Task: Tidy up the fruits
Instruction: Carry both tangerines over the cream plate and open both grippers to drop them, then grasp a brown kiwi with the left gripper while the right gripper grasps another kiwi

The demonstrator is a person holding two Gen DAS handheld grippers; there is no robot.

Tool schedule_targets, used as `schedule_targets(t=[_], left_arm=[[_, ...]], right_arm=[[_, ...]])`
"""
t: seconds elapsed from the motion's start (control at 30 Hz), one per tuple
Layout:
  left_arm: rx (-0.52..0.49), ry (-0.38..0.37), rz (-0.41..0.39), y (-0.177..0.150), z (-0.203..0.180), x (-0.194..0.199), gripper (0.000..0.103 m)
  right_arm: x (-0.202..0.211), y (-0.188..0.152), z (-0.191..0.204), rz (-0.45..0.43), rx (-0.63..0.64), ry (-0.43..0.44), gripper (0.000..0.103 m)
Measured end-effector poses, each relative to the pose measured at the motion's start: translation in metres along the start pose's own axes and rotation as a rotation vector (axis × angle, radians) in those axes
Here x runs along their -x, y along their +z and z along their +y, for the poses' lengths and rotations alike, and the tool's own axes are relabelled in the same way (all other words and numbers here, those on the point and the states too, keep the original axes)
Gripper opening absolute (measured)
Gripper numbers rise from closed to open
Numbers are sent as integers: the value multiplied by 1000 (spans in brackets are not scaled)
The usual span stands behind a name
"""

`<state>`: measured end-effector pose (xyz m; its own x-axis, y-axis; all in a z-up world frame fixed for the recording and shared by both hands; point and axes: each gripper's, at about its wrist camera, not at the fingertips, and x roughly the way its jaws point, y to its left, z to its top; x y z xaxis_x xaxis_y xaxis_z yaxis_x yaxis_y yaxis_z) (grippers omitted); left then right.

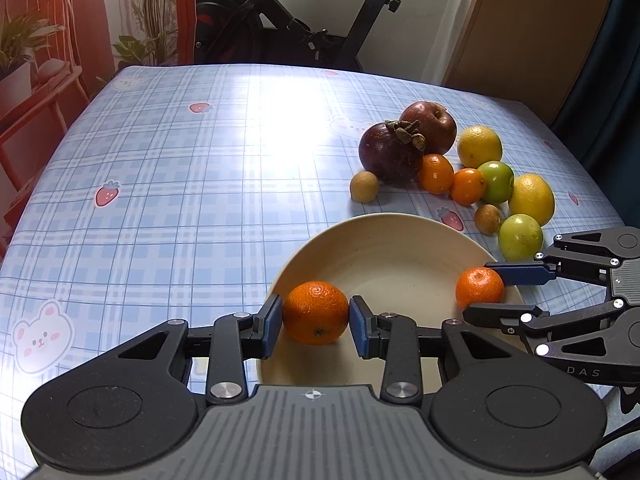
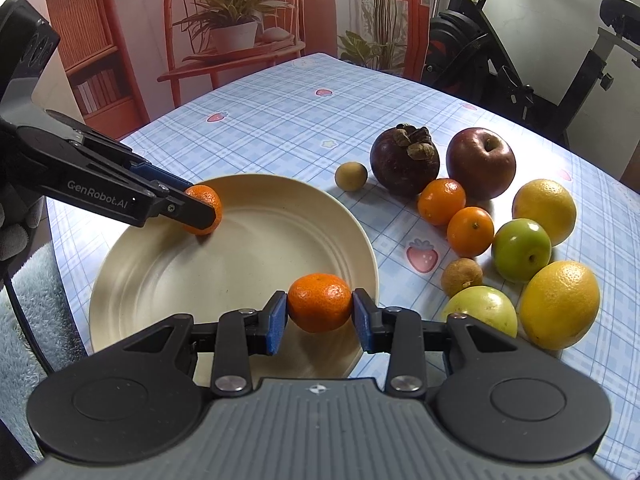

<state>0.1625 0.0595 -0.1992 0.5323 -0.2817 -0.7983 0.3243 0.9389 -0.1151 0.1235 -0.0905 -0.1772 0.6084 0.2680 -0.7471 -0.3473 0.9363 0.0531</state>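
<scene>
Four tangerines (image 2: pixel 441 201) (two gripped over plate (image 2: pixel 160 280)), two lemons (image 2: pixel 544 210).
</scene>
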Motion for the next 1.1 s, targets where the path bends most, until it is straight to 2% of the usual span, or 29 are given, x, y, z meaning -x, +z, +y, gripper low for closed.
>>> schedule_targets(t=[0.27,0.33,0.37,0.4,0.57,0.7,0.83,0.97,1.1], left_arm=[[34,-23,21,1,4,3,40],[53,-37,20,3,4,5,44],[61,-44,16,4,4,7,50],[67,-47,7,5,4,9,51],[62,-57,-39,19,-4,19,50],[33,-47,-79,34,-14,21,50],[11,-28,-108,50,-23,15,49],[-2,-16,-126,63,-28,7,49],[-3,-9,-128,71,-29,-4,49]], right_arm=[[2,2,-2,2,-17,19,41],[5,3,-4,-4,-27,34,47],[8,4,-6,-10,-33,50,51],[9,4,-6,-17,-37,57,55],[22,8,-19,-59,-61,36,55],[30,13,-38,-84,-95,-11,50],[30,14,-60,-72,-125,-70,39],[27,15,-76,-48,-147,-77,35],[17,23,-81,-16,-118,-79,33]])
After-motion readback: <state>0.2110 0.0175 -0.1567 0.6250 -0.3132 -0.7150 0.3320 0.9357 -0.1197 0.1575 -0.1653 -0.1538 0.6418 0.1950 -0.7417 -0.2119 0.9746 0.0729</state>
